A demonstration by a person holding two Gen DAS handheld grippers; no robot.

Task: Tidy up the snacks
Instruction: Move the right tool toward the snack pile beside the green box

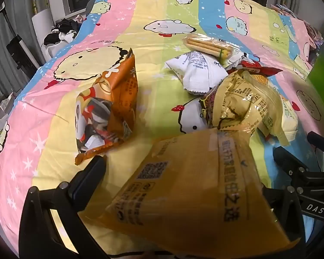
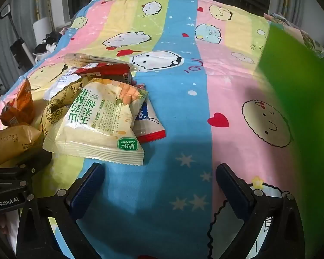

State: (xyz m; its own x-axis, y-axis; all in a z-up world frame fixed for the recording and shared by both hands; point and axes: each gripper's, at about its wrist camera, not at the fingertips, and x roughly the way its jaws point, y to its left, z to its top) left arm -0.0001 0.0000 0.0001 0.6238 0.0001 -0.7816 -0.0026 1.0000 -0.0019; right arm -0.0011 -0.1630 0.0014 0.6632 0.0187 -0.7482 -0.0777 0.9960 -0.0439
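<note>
A large yellow-orange packet (image 1: 194, 183) lies blurred between the jaws of my left gripper (image 1: 183, 172). The left finger (image 1: 90, 177) stands apart from it and the right finger is hidden behind it. Beyond are an orange packet (image 1: 110, 105), a white packet (image 1: 196, 71), a clear pack of biscuit sticks (image 1: 207, 45) and a crinkled gold packet (image 1: 242, 101). My right gripper (image 2: 159, 168) is open and empty over the blue stripe. Just left of it lie a cream packet with green lettering (image 2: 92, 129), a red packet (image 2: 105, 71) and a red-edged packet (image 2: 149, 125).
Everything rests on a bed with a striped cartoon sheet (image 2: 183, 86). A blurred green thing (image 2: 302, 86) stands close at the right. Dark clothes (image 1: 62, 30) are piled beyond the bed's far left edge. The two grippers are close side by side.
</note>
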